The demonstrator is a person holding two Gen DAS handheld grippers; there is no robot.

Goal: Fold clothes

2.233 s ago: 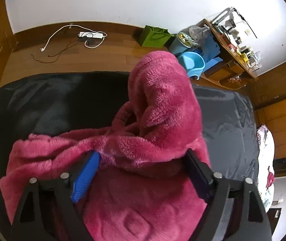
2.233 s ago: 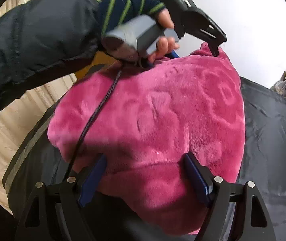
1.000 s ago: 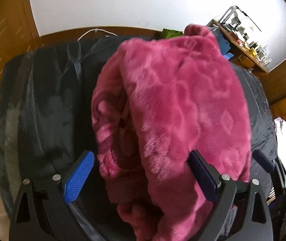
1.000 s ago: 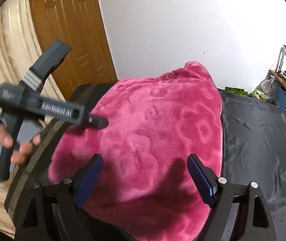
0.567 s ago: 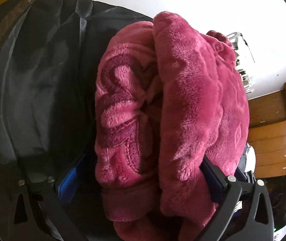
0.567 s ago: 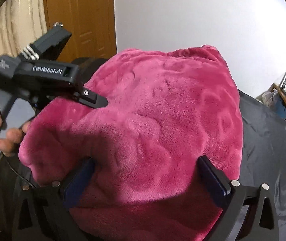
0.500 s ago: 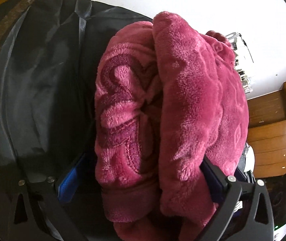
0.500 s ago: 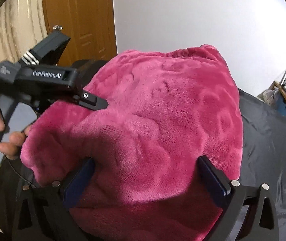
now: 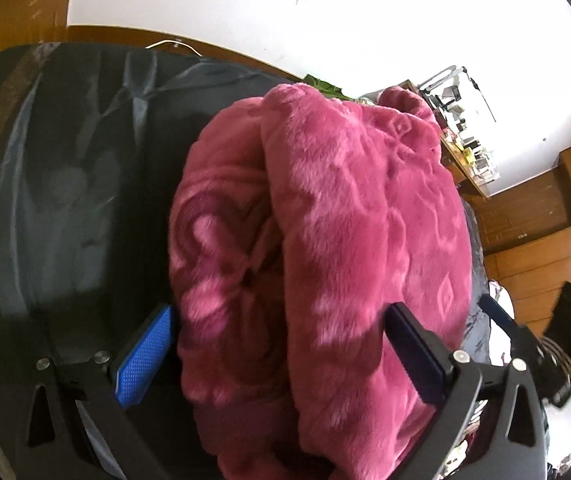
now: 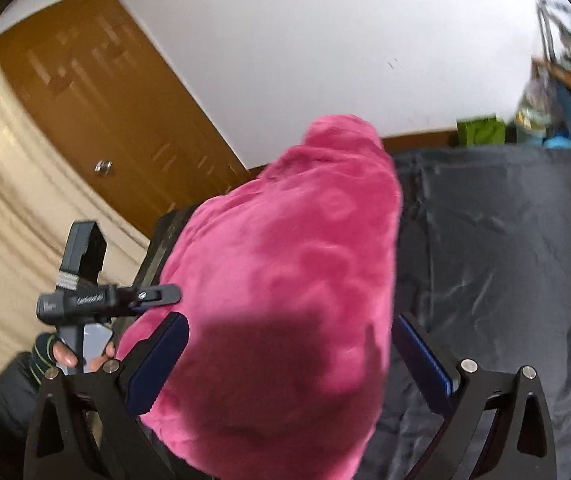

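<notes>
moved: right tool (image 10: 289,364) swung sideways, both tools spread wider | state: left tool (image 9: 277,356) and right tool spread, pinching nothing | pink fleece garment (image 9: 325,260) bundled between both tools' fingers on black sheet (image 9: 65,184) | step: fold released | next: regrasp an edge

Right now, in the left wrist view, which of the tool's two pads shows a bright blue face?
The pad on the picture's left, beside the pink fleece garment; the other pad looks dark navy.
</notes>
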